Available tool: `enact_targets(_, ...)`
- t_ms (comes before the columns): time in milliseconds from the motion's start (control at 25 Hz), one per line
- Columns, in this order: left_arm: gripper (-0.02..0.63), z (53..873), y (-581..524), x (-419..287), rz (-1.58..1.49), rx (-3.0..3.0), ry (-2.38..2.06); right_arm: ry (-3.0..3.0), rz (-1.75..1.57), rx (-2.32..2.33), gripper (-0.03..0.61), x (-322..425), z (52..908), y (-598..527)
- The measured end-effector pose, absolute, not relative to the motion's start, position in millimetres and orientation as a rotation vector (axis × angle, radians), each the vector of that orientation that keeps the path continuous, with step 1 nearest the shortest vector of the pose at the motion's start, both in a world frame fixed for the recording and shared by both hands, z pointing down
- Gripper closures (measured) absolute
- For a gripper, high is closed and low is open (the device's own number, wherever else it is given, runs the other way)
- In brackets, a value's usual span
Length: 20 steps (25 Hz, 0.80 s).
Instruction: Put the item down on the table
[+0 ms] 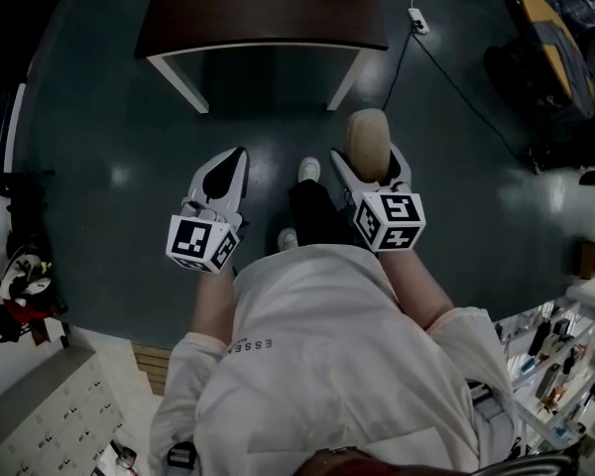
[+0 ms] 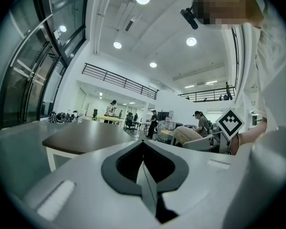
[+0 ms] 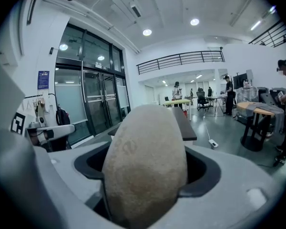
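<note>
My right gripper (image 1: 369, 157) is shut on a tan egg-shaped item (image 1: 368, 143), which fills the middle of the right gripper view as a rough beige oval (image 3: 145, 166) between the jaws. My left gripper (image 1: 225, 172) is shut with nothing in it; its jaws meet in a thin line (image 2: 144, 168). A dark brown table (image 1: 263, 8) with white legs stands ahead of both grippers, bare on top, and shows as a dark slab (image 2: 81, 136) in the left gripper view. Both grippers hang over the floor, short of the table's near edge.
The person's white shoes (image 1: 308, 170) stand on the dark green floor (image 1: 109, 147). A power strip with a cable (image 1: 417, 20) lies right of the table. A round yellow-topped table (image 1: 547, 23) is at the far right, shelving (image 1: 555, 355) at the lower right, white drawers (image 1: 50, 415) at the lower left.
</note>
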State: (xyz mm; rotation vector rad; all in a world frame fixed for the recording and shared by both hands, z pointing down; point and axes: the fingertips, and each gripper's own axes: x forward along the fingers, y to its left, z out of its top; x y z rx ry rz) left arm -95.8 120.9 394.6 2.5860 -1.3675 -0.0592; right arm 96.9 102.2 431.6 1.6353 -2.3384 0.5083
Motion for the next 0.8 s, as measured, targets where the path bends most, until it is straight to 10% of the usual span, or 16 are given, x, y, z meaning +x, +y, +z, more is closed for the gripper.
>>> enact_targets(800,0.595,385.7,-136.2,-58.8,-0.05,2.563,-1.429,-2.393,0.497,1.502,0.178,123.0,429.6,-172.9)
